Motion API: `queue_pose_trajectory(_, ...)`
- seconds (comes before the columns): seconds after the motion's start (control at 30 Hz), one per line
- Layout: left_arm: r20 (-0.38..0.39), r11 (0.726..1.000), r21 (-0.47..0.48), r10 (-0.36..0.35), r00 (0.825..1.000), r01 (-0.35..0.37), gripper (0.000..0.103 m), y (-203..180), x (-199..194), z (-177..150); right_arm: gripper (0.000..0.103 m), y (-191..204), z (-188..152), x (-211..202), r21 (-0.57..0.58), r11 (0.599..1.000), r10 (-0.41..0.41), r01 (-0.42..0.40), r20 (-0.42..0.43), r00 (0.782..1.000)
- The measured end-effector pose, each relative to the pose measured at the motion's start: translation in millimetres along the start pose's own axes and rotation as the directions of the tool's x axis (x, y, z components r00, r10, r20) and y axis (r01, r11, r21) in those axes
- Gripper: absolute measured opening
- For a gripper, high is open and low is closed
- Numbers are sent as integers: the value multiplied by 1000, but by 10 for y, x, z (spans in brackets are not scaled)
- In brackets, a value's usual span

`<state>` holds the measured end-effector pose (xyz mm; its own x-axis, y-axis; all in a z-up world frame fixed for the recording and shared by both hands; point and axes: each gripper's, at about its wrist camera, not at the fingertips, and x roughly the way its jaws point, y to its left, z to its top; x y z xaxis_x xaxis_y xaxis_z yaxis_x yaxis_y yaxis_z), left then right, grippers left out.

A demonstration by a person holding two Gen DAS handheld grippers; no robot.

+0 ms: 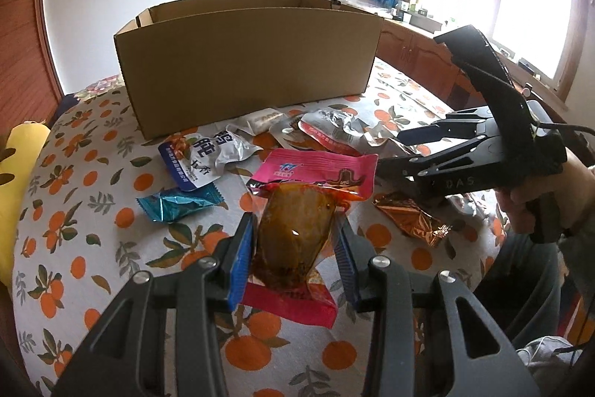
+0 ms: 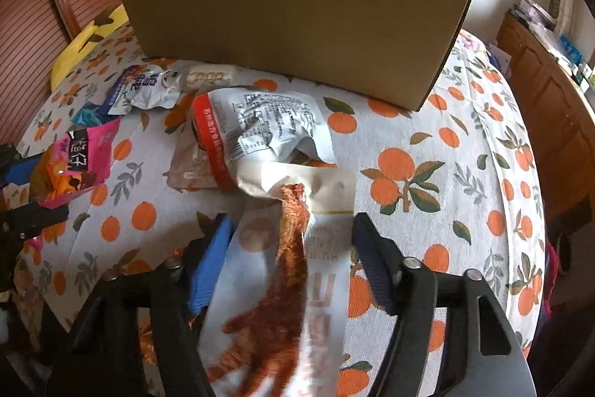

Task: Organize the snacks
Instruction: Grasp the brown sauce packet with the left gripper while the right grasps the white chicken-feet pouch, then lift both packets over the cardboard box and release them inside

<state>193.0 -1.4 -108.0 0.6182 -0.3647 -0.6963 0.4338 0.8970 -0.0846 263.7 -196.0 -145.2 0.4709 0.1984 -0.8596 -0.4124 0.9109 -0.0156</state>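
1. The left tongs, at the lower centre of the left wrist view, were clenched on a pink snack packet; its clear, glossy middle showed a brown, rounded piece, and both blue pads pressed its sides.
2. The right tongs, at the lower centre of the right wrist view, had just been closing. A white plastic packet with a reddish-brown, fibrous strip inside lay between the two pads. The left pad was at its edge, but I cannot tell if the right pad touched it.
3. The cardboard box, plain brown with a matte surface and open top, stood in the upper centre. Its inside was hidden from both cameras.
4. The surface under everything was a soft cloth printed with oranges and green leaves.
5. Loose snacks lay on the cloth in front of the box: a crinkled teal foil packet at centre left, a white and blue pouch above it, a shiny copper foil packet at centre right, and a silver pouch with a red border.
6. A person's hand held the right gripper at the right edge.
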Motion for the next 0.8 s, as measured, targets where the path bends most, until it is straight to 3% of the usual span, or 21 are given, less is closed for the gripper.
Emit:
queue_pose_trajectory(0.13,0,1000,-10,-2,1000,2,39,-1,-9,-11,52,0,-16,-67,-16,1000,-17,17,22,1000)
queue_pose_trajectory(0.23,-2,1000,-10,-3,1000,3,39,-11,-5,-9,33,-3,21,-207,-5,1000,-7,8,58,998)
queue_pose_trajectory(0.8,-11,1000,-4,-4,1000,4,39,-36,45,19,32,-243,-17,-537,41,998,51,-56,124,991)
